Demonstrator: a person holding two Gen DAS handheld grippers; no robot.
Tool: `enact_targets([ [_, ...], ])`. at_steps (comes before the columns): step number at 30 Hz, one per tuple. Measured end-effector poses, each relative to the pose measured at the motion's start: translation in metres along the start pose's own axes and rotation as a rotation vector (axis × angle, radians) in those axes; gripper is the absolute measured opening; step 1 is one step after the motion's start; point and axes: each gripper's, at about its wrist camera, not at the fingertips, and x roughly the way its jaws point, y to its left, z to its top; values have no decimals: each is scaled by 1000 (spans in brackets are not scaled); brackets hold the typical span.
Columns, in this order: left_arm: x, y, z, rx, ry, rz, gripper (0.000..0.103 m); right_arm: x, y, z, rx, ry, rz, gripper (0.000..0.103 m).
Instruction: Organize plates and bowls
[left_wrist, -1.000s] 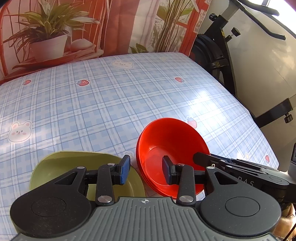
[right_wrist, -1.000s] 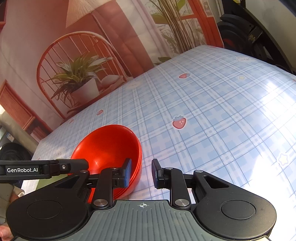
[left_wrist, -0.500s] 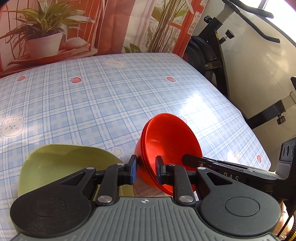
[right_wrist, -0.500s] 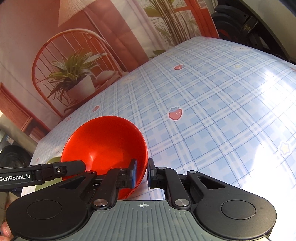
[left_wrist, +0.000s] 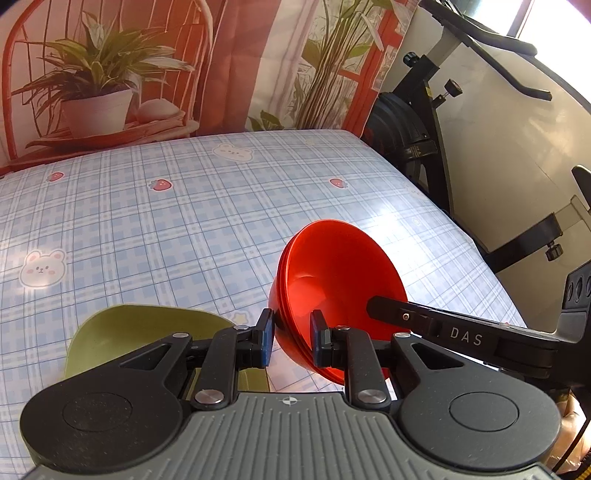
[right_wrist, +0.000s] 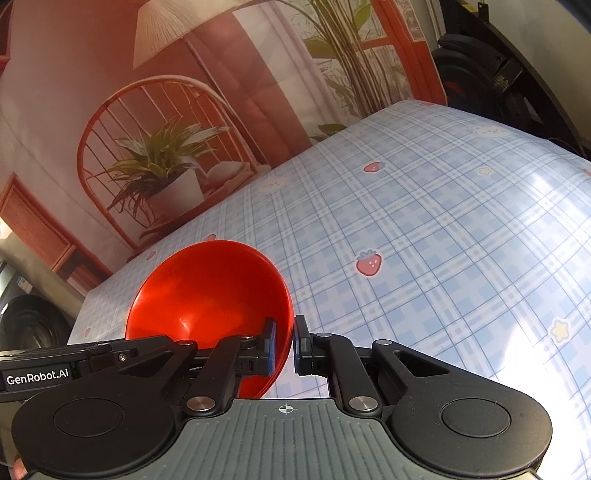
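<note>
**Claws pinch opposite rims of the red bowls**

Pads of the left claw (left_wrist: 291, 341) press on the near rim of the red bowl stack (left_wrist: 332, 280), which appears to be several bowls nested. The right claw (right_wrist: 284, 345) is pressed almost together on the opposite rim, thin enough to be one bowl's wall. The stack sits directly ahead of both claws, between them, tipped up with its mouth towards the right claw (neither hand is clearly nearer). The bowls are glossy, plain, deep and round. The green plate (left_wrist: 147, 332) lies flat on the checked desk (left_wrist: 184, 221), just left of the stack, under the left claw.
</note>
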Motion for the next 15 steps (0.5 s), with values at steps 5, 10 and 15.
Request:
enact_targets([
  [5,-26,26,7,-53,-48,2,21,4,34,16,-54,10,56,10],
  [10,-57,53,17,-103,-105,23,21,10,81,43,-132,-18,133,10],
  [15,-80,75,14,-156,-153,45,21,20,120,51,-202,-6,151,10],
])
